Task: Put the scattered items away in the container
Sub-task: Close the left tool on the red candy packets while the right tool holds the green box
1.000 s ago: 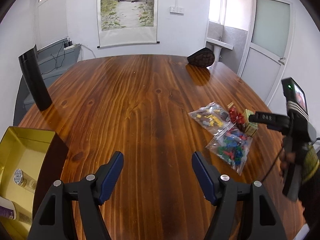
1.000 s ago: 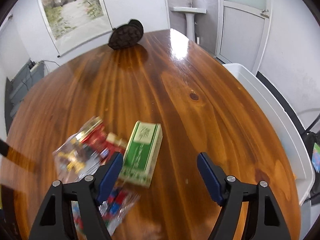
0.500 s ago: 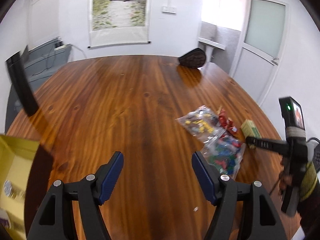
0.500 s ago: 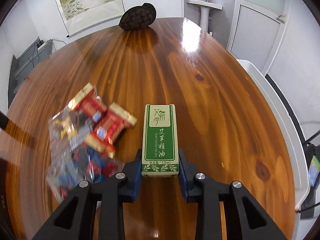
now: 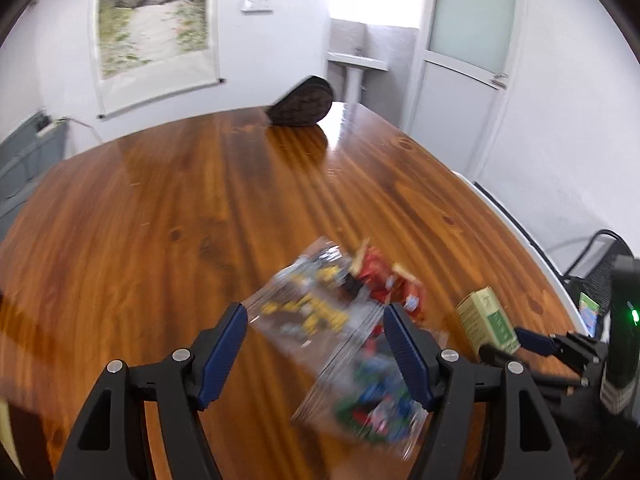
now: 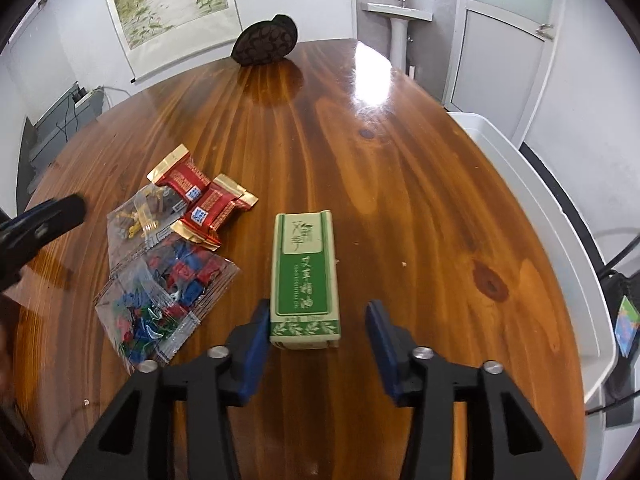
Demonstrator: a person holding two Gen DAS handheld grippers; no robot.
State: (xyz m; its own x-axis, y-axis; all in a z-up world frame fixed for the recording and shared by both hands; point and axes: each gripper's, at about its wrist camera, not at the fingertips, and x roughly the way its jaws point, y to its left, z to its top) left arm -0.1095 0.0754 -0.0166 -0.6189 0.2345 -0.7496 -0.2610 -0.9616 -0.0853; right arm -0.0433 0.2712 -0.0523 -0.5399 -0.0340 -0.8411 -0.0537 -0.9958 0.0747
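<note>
Right wrist view: right claw (image 6: 316,338) has just been opening, jaws apart astride the near end of the green carton (image 6: 305,278), long axis pointing away along the glossy wooden counter (image 6: 400,200). Beyond-left of the carton lie crinkly brick bags (image 6: 160,280), red sachets (image 6: 200,204). Left claw (image 5: 314,348) gapes empty.

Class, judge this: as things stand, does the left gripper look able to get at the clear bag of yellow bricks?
Probably yes. The left gripper is open just above the bag, with nothing between them; red sachets only overlap its far edge.
</note>
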